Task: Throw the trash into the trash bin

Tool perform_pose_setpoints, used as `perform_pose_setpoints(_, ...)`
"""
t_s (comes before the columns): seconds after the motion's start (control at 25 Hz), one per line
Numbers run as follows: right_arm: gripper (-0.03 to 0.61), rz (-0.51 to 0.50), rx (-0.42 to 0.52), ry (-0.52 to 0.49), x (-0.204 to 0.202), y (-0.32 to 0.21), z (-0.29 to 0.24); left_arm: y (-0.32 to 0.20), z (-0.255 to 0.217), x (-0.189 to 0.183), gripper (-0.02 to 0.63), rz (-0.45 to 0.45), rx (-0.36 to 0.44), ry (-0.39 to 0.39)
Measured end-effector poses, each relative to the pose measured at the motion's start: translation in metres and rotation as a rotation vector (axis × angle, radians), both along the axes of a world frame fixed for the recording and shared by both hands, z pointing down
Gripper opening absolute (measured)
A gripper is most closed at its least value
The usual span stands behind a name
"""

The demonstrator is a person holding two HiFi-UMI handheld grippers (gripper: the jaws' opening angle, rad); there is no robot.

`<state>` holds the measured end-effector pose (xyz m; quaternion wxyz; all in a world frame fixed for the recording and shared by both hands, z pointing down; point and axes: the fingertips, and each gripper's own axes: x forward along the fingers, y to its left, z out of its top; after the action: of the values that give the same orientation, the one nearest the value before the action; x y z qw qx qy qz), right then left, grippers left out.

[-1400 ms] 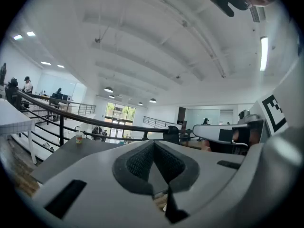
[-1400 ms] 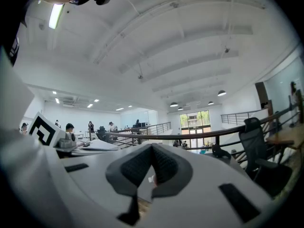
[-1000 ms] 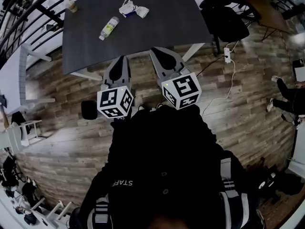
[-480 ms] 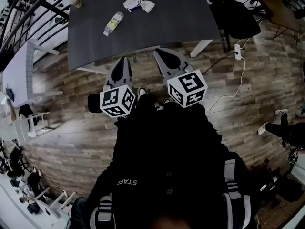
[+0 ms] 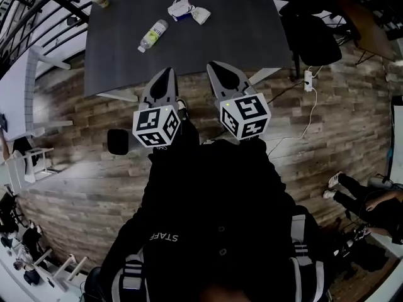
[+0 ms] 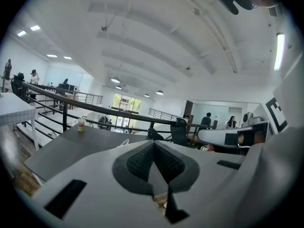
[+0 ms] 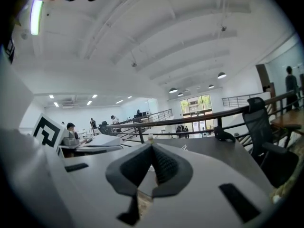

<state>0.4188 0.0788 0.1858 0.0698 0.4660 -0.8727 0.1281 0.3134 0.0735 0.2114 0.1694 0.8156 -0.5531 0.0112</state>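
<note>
Fingers (image 6: pixel 141 163) of left gripper (image 5: pixel 166 74) and right gripper (image 5: pixel 218 68) are pressed together, empty. Beyond them the bottle (image 5: pixel 153 35) lies flat on the table (image 5: pixel 239 30), long axis slanting toward the crumpled wrappers (image 5: pixel 187 10).

A dark grey rectangular bench (image 5: pixel 214 49) stands on the wood-plank floor (image 5: pixel 75 187). Toward the bench's far side a clear plastic bottle (image 5: pixel 153 35) lies on its side. Right of it and further back is a crumpled white wrapper bundle (image 5: pixel 181 9), with a smaller crumpled white scrap (image 5: pixel 201 16) just beside it on the right. A small clear drink cup (image 5: pixel 100 0) stands upright at the far left corner. The left claw (image 5: pixel 168 71) and right claw (image 5: pixel 213 65) sit side by side at the bench's near edge, well apart from the bottle. A black office chair (image 5: pixel 313 38) stands right of the bench, and a white power strip (image 5: pixel 308 78) lies on the floor before the chair.
</note>
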Motion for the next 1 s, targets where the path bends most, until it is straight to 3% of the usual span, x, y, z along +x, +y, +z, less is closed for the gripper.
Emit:
perform_pose_setpoints(0.52, 0.015, 0.033, -0.011, -0.01, -0.068, -0.146, -0.01, -0.137, 0.003, -0.062, 0.002, 0.044, -0.029, 0.017)
perform_pose_setpoints(1.0, 0.015, 0.1, -0.051, -0.001, -0.109, -0.247, 0.007, -0.239, 0.012, -0.114, 0.002, 0.101, -0.038, -0.006)
